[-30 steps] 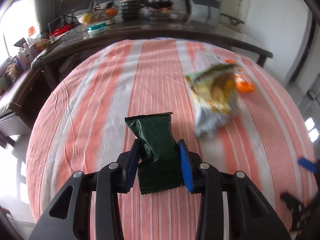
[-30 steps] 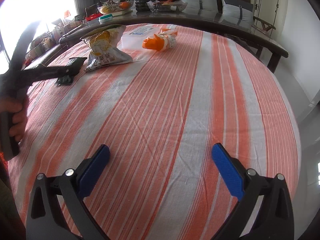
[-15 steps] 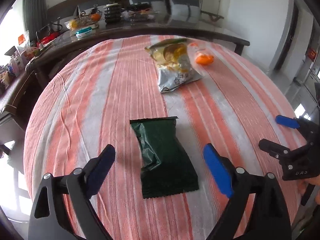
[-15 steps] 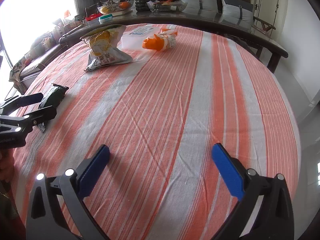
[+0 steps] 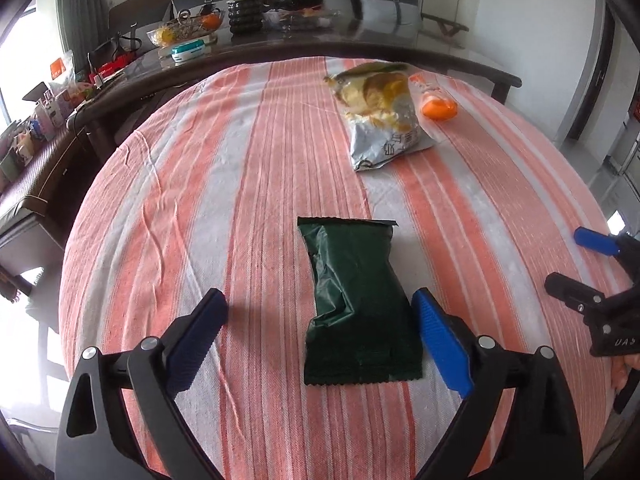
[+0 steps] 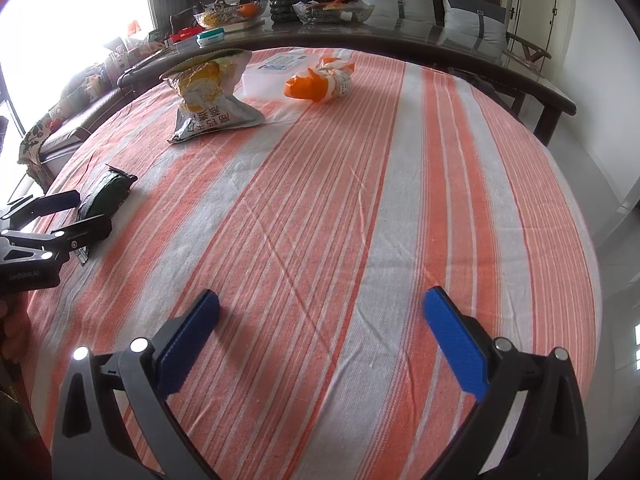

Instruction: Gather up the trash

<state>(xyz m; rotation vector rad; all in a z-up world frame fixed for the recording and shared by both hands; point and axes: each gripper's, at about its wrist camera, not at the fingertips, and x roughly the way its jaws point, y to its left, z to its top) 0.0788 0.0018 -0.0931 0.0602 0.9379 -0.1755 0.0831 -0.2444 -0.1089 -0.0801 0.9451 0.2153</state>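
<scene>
- We are holding the left gripper [image 5: 318, 330] low over a striped tablecloth [image 5: 248, 184]; its jaws have just been opening and are standing wide, gripping nothing.
- A dark green wrapper [image 5: 354, 300] is lying flat on the cloth between the blue pads, nearer the right one, untouched.
- Our right gripper [image 6: 320, 334] is hovering wide open and empty over bare cloth, near the right edge.
- Farther off, a yellow snack bag [image 5: 382, 114] and an orange-capped bundle [image 5: 436, 104] are waiting.
- We are judging that the thin, slick wrapper could slip away or drag cloth into the pinch, since it is lying so flat.
</scene>
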